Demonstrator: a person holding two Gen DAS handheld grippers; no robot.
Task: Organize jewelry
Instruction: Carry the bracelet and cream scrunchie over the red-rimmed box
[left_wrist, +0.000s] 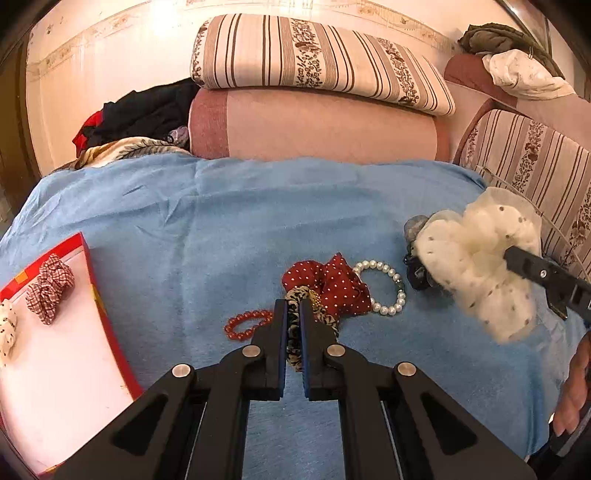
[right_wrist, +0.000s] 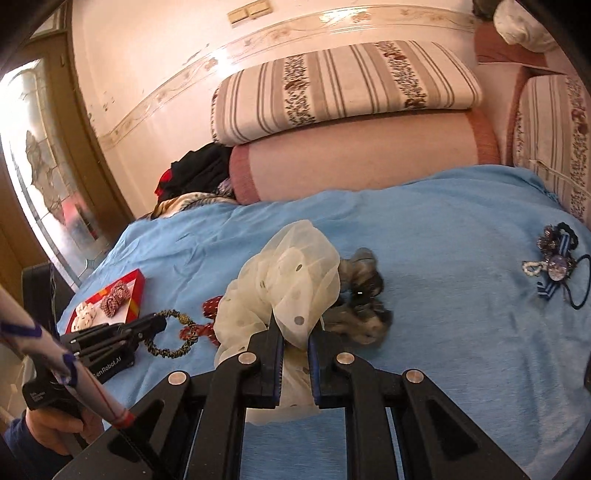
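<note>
My left gripper is shut on a leopard-print scrunchie, which shows as a ring in the right wrist view. Beside it on the blue blanket lie a red dotted scrunchie, a red bead bracelet and a pearl bracelet. My right gripper is shut on a cream dotted chiffon scrunchie, held above the blanket; it also shows in the left wrist view. A red-rimmed white box at the left holds a red checked scrunchie and a white one.
A grey-black scrunchie lies just past the right gripper. More hair ties and a blue ribbon piece lie at the far right. Striped cushions and a pink bolster border the far edge; dark clothes are piled at back left.
</note>
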